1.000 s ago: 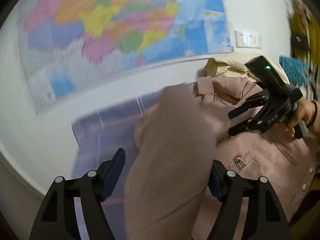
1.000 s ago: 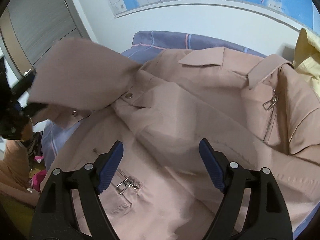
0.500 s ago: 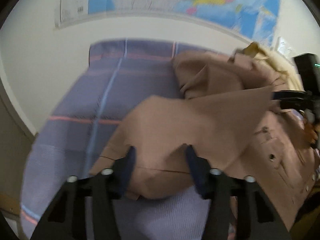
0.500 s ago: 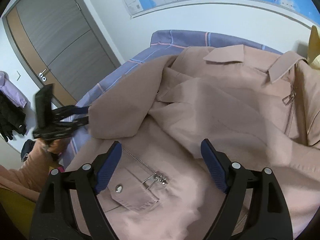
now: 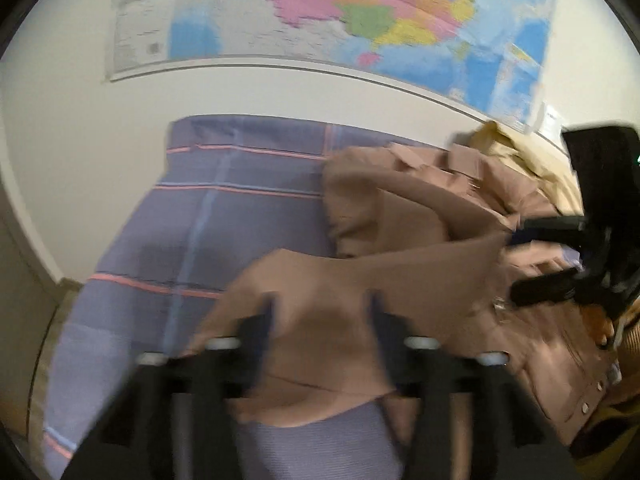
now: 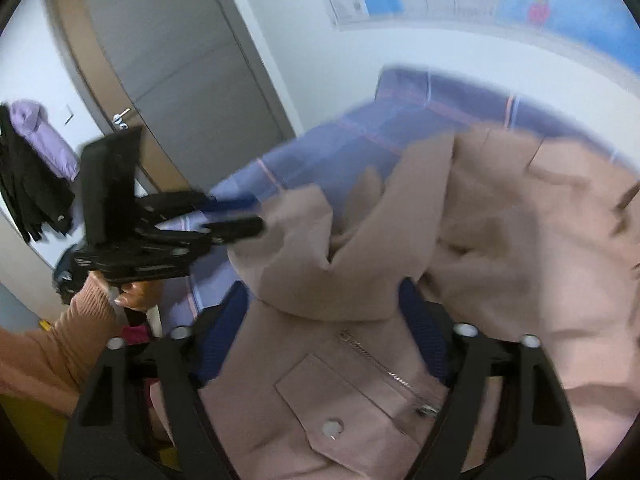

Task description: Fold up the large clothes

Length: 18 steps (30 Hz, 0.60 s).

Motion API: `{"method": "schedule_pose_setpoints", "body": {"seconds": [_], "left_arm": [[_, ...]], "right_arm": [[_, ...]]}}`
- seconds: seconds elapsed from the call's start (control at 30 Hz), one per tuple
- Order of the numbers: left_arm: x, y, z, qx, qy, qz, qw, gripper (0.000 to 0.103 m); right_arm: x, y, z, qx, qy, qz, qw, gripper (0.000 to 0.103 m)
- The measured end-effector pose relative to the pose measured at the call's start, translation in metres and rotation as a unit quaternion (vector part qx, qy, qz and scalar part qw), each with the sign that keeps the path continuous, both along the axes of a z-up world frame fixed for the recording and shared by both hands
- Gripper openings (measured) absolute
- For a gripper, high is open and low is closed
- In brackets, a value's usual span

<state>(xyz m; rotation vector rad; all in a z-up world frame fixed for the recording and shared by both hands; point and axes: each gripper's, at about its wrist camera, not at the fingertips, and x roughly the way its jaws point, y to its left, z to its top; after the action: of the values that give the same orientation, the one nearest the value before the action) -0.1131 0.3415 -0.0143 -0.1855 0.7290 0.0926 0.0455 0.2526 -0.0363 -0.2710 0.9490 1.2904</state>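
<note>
Left wrist view. The jacket (image 5: 400, 232) lies on the bed (image 5: 224, 224), on a purple checked sheet. To the jacket's left there is a wide bare stretch of sheet, open for moving, running up to the wall. Behind the jacket the bed's far edge meets the wall under a map (image 5: 360, 20). A yellow garment (image 5: 520, 156) is bunched at the jacket's far right. The left gripper (image 5: 320, 312) sits at the jacket's near edge with a flap of cloth between its fingers. Its jaws have just been opening; through the blur I cannot tell whether the pads press on the cloth. The right gripper (image 5: 532, 258) reaches in from the jacket's right side.

Right wrist view. Only this view shows the door (image 6: 180, 60) and the hanging clothes (image 6: 36, 132) beyond the jacket's left side, and the hand (image 6: 136, 292) holding the left gripper. The right gripper's jaws have just been closing around a raised fold of jacket. The fold fills the gap, but I cannot tell whether it is clamped.

The jacket is dusty pink and rumpled, with one flap lifted across its front. A zipped pocket (image 6: 384, 372) with a snap flap lies nearest me.
</note>
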Motion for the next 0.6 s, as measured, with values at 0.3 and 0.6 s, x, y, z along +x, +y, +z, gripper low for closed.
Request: {"method": "schedule_pose_setpoints", "body": {"seconds": [0.3,0.6], "left_arm": [[-0.015,0.038,-0.003,-0.036,0.013,0.035,0.9987,0.073],[0.029,-0.021,-0.027,-0.074,0.047,-0.093,0.9919,0.062]], "right_arm": [[0.079,-0.059,-0.001,0.032,0.064,-0.118,0.990,0.005],[0.073,-0.098,-0.008,0.016,0.025,-0.186,0.982,0.059]]}}
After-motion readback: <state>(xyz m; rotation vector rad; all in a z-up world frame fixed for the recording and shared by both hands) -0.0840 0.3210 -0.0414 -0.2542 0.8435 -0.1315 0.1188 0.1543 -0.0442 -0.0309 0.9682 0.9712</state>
